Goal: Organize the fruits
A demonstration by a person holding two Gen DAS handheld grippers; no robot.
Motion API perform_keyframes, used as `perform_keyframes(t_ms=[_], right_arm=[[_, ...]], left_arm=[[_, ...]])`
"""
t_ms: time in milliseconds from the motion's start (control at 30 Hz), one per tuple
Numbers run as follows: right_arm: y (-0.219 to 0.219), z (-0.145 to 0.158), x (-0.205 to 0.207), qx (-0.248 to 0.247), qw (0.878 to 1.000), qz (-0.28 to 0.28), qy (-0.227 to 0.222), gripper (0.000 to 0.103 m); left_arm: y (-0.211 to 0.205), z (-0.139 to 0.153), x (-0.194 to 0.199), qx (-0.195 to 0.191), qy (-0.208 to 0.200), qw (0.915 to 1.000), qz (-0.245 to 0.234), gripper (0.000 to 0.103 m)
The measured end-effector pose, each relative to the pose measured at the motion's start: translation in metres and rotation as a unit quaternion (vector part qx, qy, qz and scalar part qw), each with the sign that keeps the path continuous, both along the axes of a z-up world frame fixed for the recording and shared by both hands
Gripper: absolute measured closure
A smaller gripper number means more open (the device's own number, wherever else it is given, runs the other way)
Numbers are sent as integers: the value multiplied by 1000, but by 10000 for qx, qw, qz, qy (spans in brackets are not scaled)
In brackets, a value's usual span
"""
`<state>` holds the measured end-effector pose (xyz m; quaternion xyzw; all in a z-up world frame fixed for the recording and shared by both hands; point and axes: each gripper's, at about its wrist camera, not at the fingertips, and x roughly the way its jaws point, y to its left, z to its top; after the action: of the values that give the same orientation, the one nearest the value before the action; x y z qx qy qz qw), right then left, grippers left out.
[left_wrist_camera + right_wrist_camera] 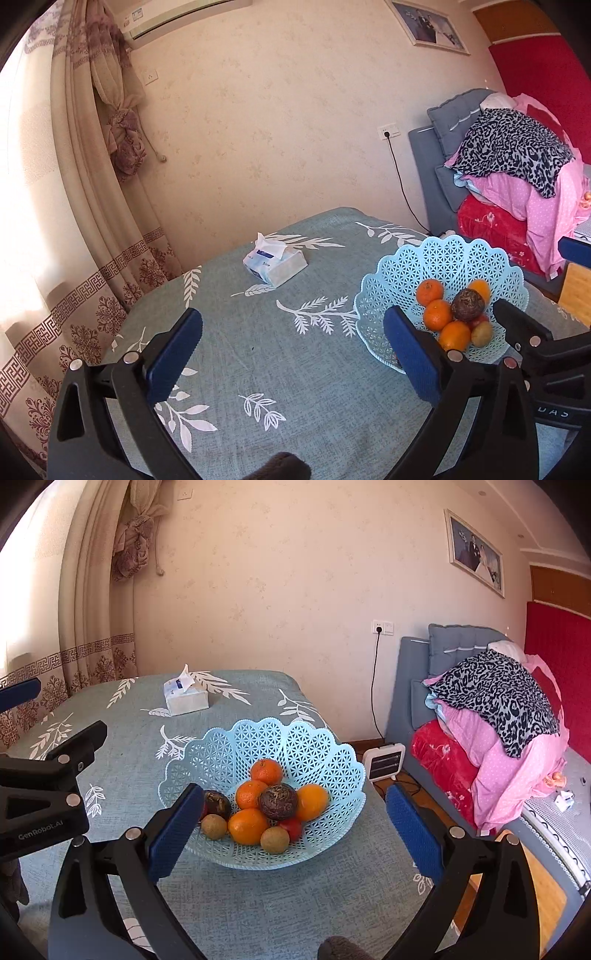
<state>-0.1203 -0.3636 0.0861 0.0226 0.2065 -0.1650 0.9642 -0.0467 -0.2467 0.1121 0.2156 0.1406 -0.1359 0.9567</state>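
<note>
Fruit gathered in the basket (325, 760), hand-held grippers empty.
Both the left hand-held gripper (293, 332) and right hand-held gripper (295, 808) gape wide, holding nothing; no fruit (248, 825) remains loose on the surface (280, 904), so sorting looks finished.

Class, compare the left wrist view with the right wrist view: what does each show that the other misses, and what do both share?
Only the left wrist view: the air conditioner high on the wall.

Only the right wrist view: the small white heater on the floor, and the second dark fruit and second tan fruit in the bowl.

Both: the blue lattice bowl of oranges, the tissue pack, the leaf-patterned tablecloth and the piled bedding.
</note>
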Motion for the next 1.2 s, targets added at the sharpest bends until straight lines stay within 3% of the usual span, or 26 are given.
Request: perform_keyframes(t_ms=[1200], right_arm=[[17,-15,10,-432,9984,-103,341,3]], left_arm=[[-3,-26,2,321,127,9992,195,5]])
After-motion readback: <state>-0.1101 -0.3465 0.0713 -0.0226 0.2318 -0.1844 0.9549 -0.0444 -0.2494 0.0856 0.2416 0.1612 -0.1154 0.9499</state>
